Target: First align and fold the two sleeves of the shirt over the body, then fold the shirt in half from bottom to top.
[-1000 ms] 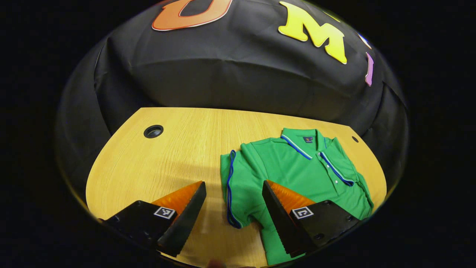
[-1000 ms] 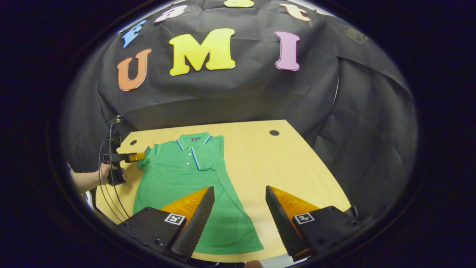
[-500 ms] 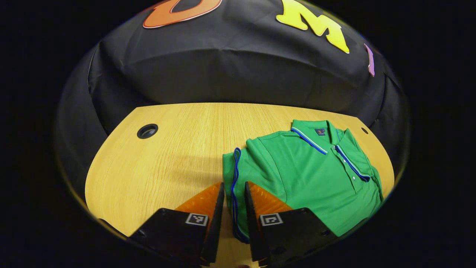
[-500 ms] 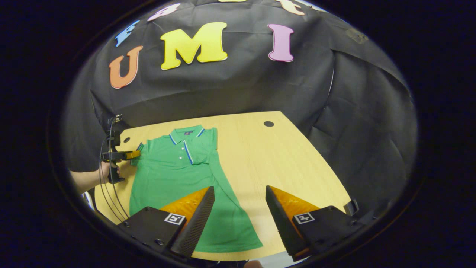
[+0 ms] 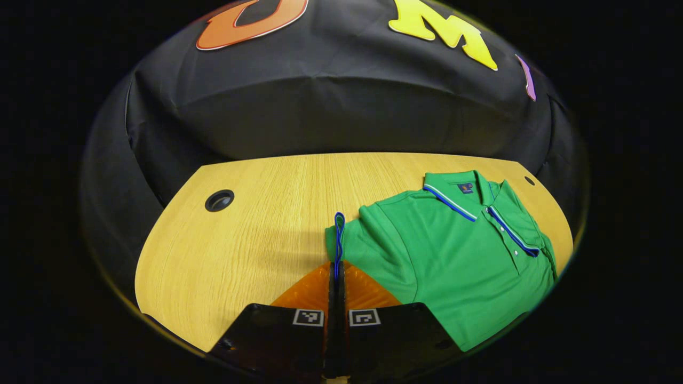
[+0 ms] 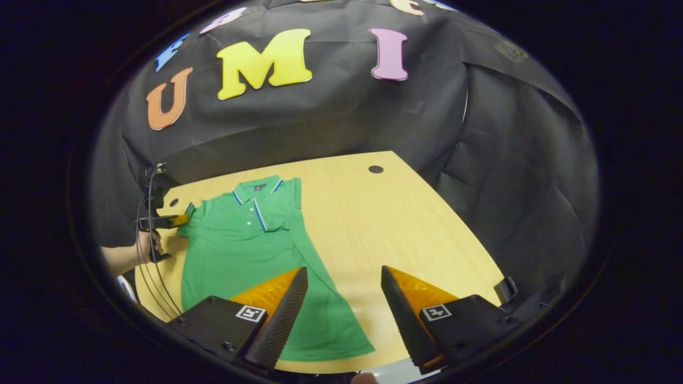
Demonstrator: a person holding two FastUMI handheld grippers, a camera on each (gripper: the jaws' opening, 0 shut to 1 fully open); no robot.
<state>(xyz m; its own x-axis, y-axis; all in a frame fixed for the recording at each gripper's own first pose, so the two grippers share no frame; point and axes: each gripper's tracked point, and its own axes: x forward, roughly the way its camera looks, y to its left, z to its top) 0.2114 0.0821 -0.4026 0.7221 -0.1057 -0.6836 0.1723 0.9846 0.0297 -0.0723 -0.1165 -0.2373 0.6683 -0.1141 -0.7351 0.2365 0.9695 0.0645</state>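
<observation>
one green polo shirt (image 6: 240, 240) lies flat on one wooden counter (image 6: 384, 224), collar toward the booth wall, hem toward the near edge. it has blue-and-white trim on the collar (image 5: 451, 194), a buttoned placket with blue edging, and a blue-piped cuff on its sleeve (image 5: 341, 240). two round cable holes show in the counter in the left gripper view, one large (image 5: 219, 200) and one small near the collar. two grippers are at work. the left gripper (image 5: 337, 277) has its jaws clenched on the sleeve cuff, the blue piping running straight up from between them; in the right gripper view a hand (image 6: 147, 245) holds it at the shirt's side. the right gripper (image 6: 344, 293) hovers over the hem area, jaws released and wide apart, grasping nothing.
</observation>
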